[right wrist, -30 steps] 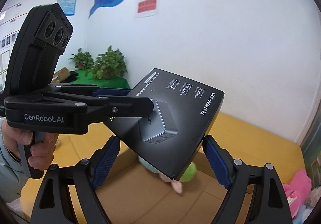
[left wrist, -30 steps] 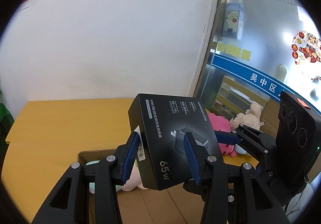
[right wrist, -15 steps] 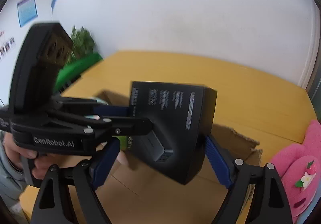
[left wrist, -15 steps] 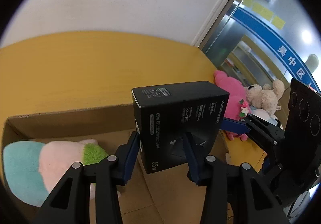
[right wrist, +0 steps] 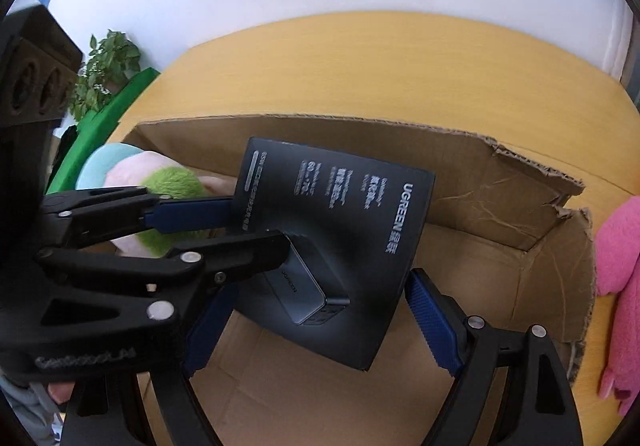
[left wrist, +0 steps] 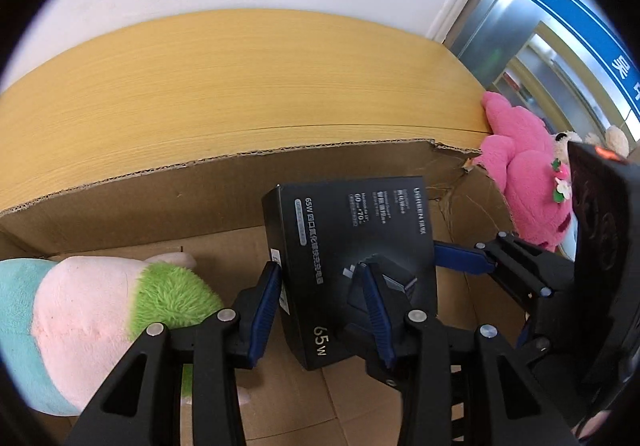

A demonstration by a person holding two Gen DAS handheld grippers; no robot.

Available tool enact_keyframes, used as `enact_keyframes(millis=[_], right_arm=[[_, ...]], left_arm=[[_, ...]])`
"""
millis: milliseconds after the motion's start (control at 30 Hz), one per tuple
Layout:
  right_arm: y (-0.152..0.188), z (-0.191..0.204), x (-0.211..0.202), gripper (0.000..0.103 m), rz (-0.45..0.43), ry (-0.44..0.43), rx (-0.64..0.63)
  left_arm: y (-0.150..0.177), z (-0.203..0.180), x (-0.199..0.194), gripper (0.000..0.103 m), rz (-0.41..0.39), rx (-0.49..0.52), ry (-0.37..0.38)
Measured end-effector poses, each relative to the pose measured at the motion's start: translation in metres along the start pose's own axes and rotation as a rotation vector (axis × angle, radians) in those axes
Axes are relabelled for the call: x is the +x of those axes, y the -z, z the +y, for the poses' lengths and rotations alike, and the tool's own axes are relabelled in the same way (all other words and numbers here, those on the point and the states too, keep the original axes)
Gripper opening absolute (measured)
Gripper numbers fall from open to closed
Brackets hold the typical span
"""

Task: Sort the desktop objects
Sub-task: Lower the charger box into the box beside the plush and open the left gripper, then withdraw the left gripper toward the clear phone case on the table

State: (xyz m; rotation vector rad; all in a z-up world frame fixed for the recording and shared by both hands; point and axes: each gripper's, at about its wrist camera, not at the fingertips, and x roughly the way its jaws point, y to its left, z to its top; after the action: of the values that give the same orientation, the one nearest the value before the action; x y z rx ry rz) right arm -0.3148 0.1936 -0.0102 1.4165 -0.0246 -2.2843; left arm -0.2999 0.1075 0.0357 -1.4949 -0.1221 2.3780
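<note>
A black charger box (left wrist: pixel 352 246) marked 65W is held inside an open cardboard box (left wrist: pixel 240 182). My left gripper (left wrist: pixel 320 306) is shut on the charger box across its thin sides. In the right wrist view the charger box (right wrist: pixel 340 230) sits between the two fingers of my right gripper (right wrist: pixel 312 318), which stands wide; whether its pads press the box I cannot tell. A pastel plush toy (left wrist: pixel 80 310) with a green patch lies in the cardboard box to the left.
The cardboard box (right wrist: pixel 500 182) stands on a yellow wooden table (left wrist: pixel 240 86) against a white wall; its right wall is torn. A pink plush (left wrist: pixel 524 174) and other soft toys lie just right of it. Green plants (right wrist: pixel 104 70) stand at the far left.
Both grippers have tilted down and lowered the charger box from above the table into the cardboard box. The left gripper's hold on it is unchanged.
</note>
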Motion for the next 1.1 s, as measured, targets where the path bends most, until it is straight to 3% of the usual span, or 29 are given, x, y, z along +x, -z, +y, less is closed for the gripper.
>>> enact_keyframes(millis=[167, 267, 333, 400, 433, 533, 633, 667, 733, 800, 833, 900, 967, 1033, 1100], right_arm=[[0.007, -0.001, -0.017, 0.085, -0.054, 0.021, 0.023], [0.018, 0.0, -0.058, 0.086, -0.142, 0.028, 0.047], [0.028, 0.005, -0.087, 0.093, -0.2, 0.029, 0.055], [0.049, 0.024, -0.129, 0.103, -0.288, 0.05, 0.011], [0.06, 0.035, -0.145, 0.103, -0.324, 0.068, -0.016], [0.075, 0.072, -0.169, 0.103, -0.377, 0.086, -0.054], [0.113, 0.082, -0.207, 0.101, -0.439, 0.089, -0.061], [0.127, 0.089, -0.218, 0.098, -0.462, 0.086, -0.066], [0.146, 0.101, -0.23, 0.068, -0.473, 0.074, -0.069], [0.167, 0.099, -0.247, 0.048, -0.475, 0.068, -0.073], [0.174, 0.104, -0.25, 0.041, -0.478, 0.073, -0.082], [0.191, 0.116, -0.257, 0.04, -0.477, 0.104, -0.108], [0.203, 0.124, -0.258, 0.046, -0.462, 0.11, -0.117], [0.217, 0.129, -0.255, 0.094, -0.435, 0.075, -0.121], [0.236, 0.136, -0.257, 0.101, -0.444, 0.051, -0.137]], left_arm=[[-0.001, 0.001, -0.032, 0.041, -0.084, -0.001, -0.004], [0.009, 0.001, -0.081, 0.041, -0.2, 0.031, 0.003], [0.022, -0.003, -0.12, 0.043, -0.273, 0.083, 0.003], [0.043, -0.008, -0.161, 0.055, -0.355, 0.137, -0.029], [0.053, -0.008, -0.177, 0.064, -0.39, 0.152, -0.048], [0.093, -0.018, -0.226, 0.072, -0.501, 0.213, -0.102], [0.132, -0.021, -0.261, 0.077, -0.552, 0.24, -0.127], [0.145, -0.019, -0.271, 0.077, -0.561, 0.242, -0.128], [0.165, -0.016, -0.283, 0.077, -0.559, 0.236, -0.125], [0.189, -0.01, -0.291, 0.077, -0.542, 0.222, -0.131], [0.198, -0.008, -0.292, 0.077, -0.535, 0.215, -0.139], [0.217, 0.0, -0.294, 0.077, -0.522, 0.193, -0.151], [0.233, 0.008, -0.297, 0.077, -0.513, 0.152, -0.156], [0.249, 0.016, -0.301, 0.077, -0.504, 0.109, -0.135], [0.266, 0.022, -0.299, 0.077, -0.486, 0.078, -0.115]])
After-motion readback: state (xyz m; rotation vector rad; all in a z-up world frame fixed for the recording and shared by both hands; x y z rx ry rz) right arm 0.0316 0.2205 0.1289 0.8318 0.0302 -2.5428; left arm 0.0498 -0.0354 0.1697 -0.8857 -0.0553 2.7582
